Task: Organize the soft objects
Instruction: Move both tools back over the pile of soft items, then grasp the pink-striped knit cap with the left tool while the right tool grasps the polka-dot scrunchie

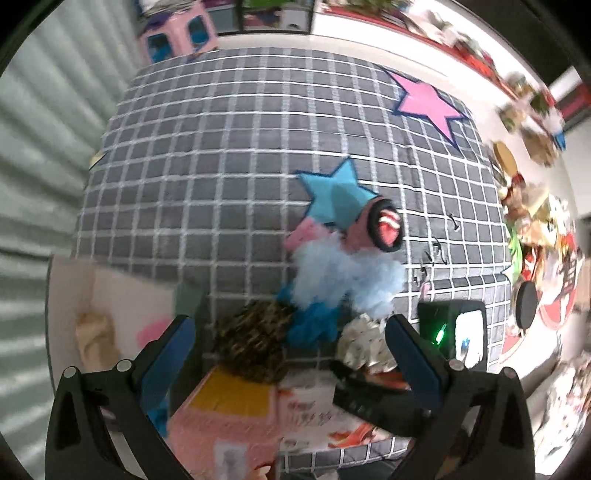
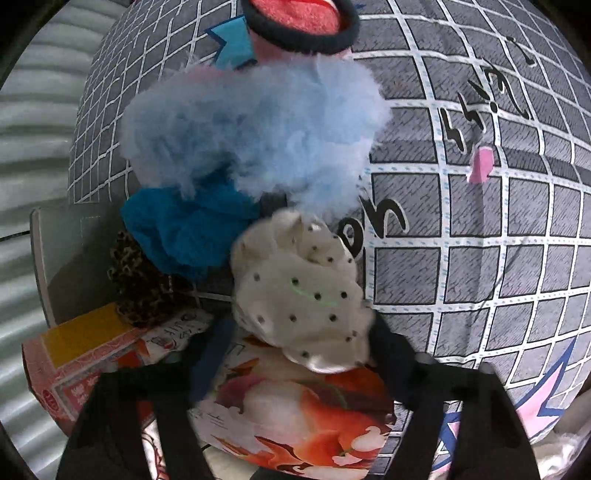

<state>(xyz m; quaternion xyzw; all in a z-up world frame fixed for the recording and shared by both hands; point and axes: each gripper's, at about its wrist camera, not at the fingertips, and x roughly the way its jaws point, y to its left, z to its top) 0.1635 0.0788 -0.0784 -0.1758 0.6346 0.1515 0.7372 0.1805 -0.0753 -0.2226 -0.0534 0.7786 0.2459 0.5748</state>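
grey bedding point(image 1: 221, 155) printed with a white grid covers the surface, with a pink star point(image 1: 428, 101) and a blue star point(image 1: 332, 192) on it, and pale ribbed curtain point(image 1: 44, 147) hangs along the left side.

the right gripper point(image 2: 295, 332) has its two dark fingers on either side of a cream scrunchie with dark dots point(image 2: 303, 291); the fingers point(image 2: 210, 350) sit close against the fabric, and it looks clamped on it, though blur keeps the contact from being sharp. under this scrunchie lies a printed packet with orange fruit point(image 2: 303, 421), and to its left a pink and yellow box point(image 2: 74, 350).

just beyond the cream scrunchie sits a teal scrunchie point(image 2: 188, 229), touching it, and left of that a leopard-print scrunchie point(image 2: 144, 291) resting against the box edge. above them spreads a fluffy pale-blue scrunchie point(image 2: 258, 129), and farther out a pink sock-like roll with a dark rim point(image 2: 303, 22).

the left gripper point(image 1: 291, 354) stands wide apart, blue pads point(image 1: 173, 350) bare, holding nothing. between its fingers in the left wrist view lie the leopard-print scrunchie point(image 1: 255, 343) and the teal one point(image 1: 314, 325), with the cream one point(image 1: 365, 343) near the right finger. the right gripper's body with a green light point(image 1: 450, 332) shows beside it.
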